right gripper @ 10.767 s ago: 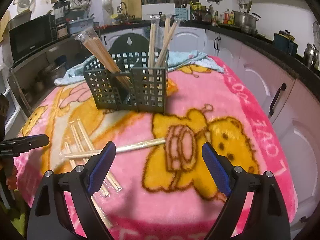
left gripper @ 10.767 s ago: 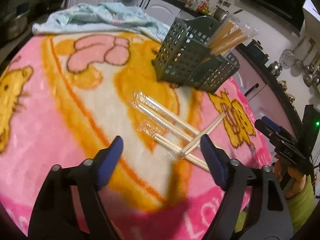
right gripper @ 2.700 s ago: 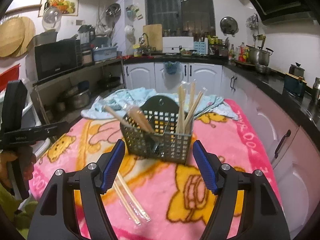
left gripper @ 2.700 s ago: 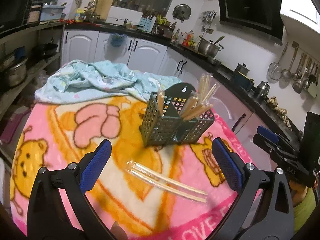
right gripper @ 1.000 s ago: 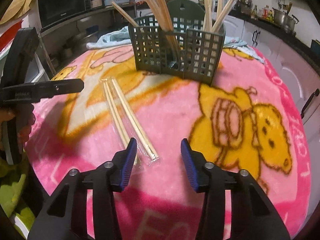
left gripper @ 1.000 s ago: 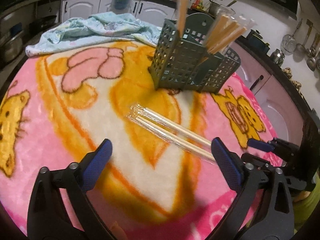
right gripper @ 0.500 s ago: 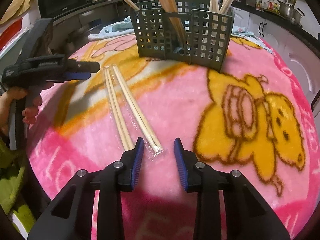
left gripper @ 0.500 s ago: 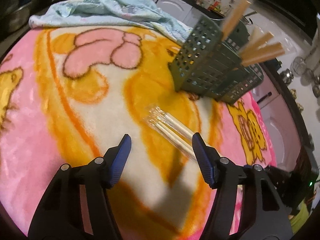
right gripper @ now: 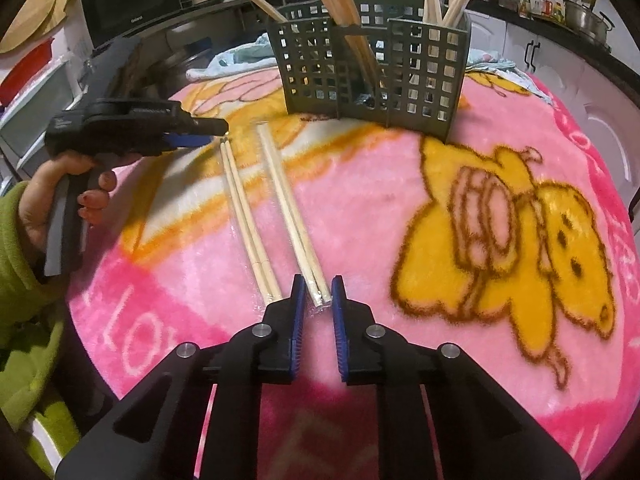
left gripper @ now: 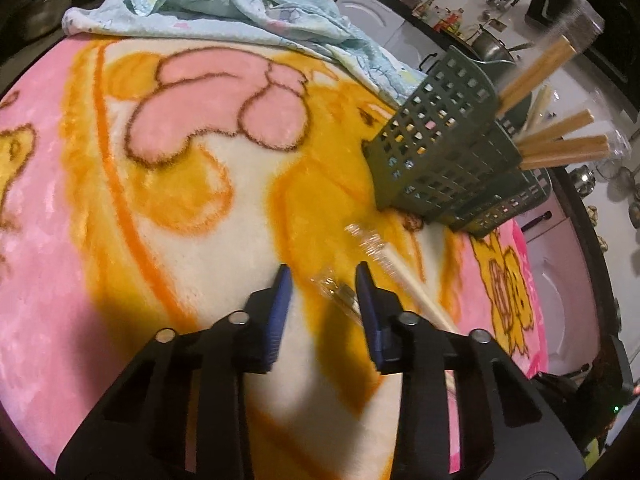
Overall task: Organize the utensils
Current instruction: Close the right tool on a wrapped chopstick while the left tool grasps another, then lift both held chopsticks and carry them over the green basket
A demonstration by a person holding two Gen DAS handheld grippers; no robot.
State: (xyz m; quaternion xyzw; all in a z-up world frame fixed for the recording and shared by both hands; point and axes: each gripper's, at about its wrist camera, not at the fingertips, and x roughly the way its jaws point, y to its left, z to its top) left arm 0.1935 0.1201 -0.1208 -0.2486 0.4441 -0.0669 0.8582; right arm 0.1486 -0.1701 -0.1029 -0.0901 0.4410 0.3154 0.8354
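Two plastic-wrapped chopstick pairs lie side by side on the pink cartoon blanket (right gripper: 400, 184). My right gripper (right gripper: 317, 282) is closing. The near end of the right-hand pair (right gripper: 292, 216) lies between its blue pads, which stand close on both sides without visibly squeezing it. My left gripper (left gripper: 324, 276) is also closing, over the crinkled wrapper end of the other pair (left gripper: 338, 294); its pads stand clear of it. In the right wrist view this left gripper (right gripper: 200, 132) sits at the far end of the left-hand pair (right gripper: 244, 216). The green lattice basket (right gripper: 376, 60) (left gripper: 436, 152) holds several wrapped chopsticks (left gripper: 560, 140).
A crumpled light-blue cloth (left gripper: 240, 8) lies at the blanket's far edge behind the basket. A hand in a green sleeve (right gripper: 24, 232) holds the left gripper at the table's left rim. Kitchen counters and cabinets (right gripper: 560, 52) ring the table.
Both pairs of jaws have narrowed a lot. The left gripper moved forward and down onto the wrapper end of one pair. The right gripper stayed put, closing around the other pair's near end.
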